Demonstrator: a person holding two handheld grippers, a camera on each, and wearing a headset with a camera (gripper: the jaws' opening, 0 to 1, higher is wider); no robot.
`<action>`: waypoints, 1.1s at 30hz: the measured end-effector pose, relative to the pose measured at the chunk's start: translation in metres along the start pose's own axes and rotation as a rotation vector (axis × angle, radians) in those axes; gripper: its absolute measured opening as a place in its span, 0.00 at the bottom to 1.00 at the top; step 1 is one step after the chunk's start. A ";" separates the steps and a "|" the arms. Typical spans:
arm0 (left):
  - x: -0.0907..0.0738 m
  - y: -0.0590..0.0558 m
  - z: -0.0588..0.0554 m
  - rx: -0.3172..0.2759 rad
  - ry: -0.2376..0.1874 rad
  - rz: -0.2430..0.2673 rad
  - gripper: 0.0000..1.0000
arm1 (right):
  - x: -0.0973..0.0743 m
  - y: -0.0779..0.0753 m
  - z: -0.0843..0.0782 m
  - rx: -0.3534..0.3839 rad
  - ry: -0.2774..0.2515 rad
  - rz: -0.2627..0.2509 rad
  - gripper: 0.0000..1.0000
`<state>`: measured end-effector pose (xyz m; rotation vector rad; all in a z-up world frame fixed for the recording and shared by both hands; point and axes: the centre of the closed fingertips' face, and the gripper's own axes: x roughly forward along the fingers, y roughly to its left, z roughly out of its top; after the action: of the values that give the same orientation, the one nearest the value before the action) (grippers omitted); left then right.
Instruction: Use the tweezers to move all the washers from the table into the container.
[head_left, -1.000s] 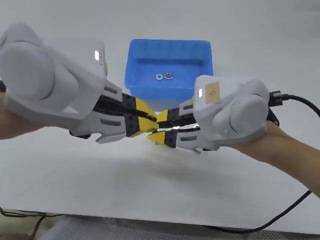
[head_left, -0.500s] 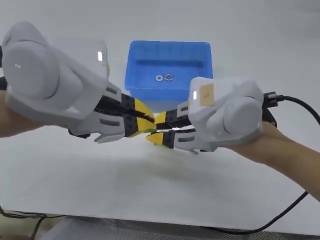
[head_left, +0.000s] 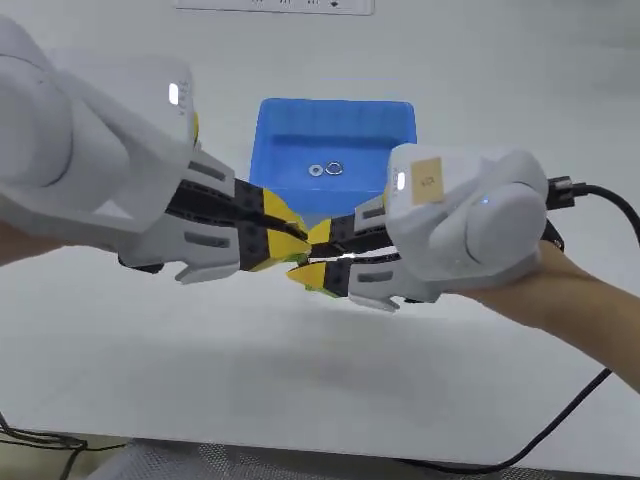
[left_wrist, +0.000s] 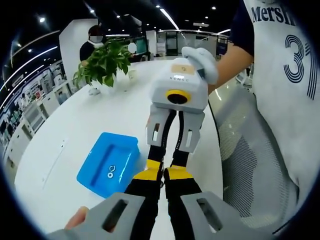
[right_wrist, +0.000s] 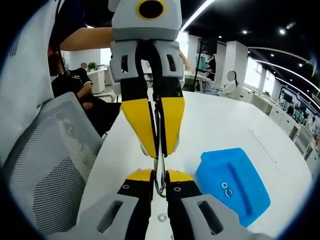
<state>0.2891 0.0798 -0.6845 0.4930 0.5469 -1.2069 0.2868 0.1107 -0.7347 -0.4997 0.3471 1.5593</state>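
Pinching the same tweezers (right_wrist: 158, 165), left gripper (right_wrist: 160, 147) and right gripper (right_wrist: 159, 179).

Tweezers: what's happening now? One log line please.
left hand-held gripper: shut on tweezers | right hand-held gripper: shut on tweezers | container: two washers inside | table: one washer

White table (head_left: 200, 350) is carrying a blue container (head_left: 285, 150); one washer (right_wrist: 162, 218) is lying on bare tabletop; a potted plant (left_wrist: 102, 60) is sitting at the far end.

Two washers (head_left: 316, 170) in blue container (head_left: 282, 138), silver tweezers (right_wrist: 159, 175) midair
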 end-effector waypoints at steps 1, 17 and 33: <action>-0.002 0.001 0.002 0.002 -0.002 0.003 0.07 | -0.001 -0.001 0.003 -0.006 -0.003 -0.005 0.10; -0.020 0.027 0.036 0.076 -0.064 0.036 0.07 | -0.021 -0.034 0.037 -0.083 -0.025 -0.054 0.10; -0.010 0.057 0.050 0.121 -0.123 0.060 0.07 | -0.032 -0.093 0.036 -0.107 -0.026 -0.143 0.10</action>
<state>0.3474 0.0720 -0.6353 0.5307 0.3532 -1.2084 0.3760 0.1067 -0.6792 -0.5742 0.2040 1.4495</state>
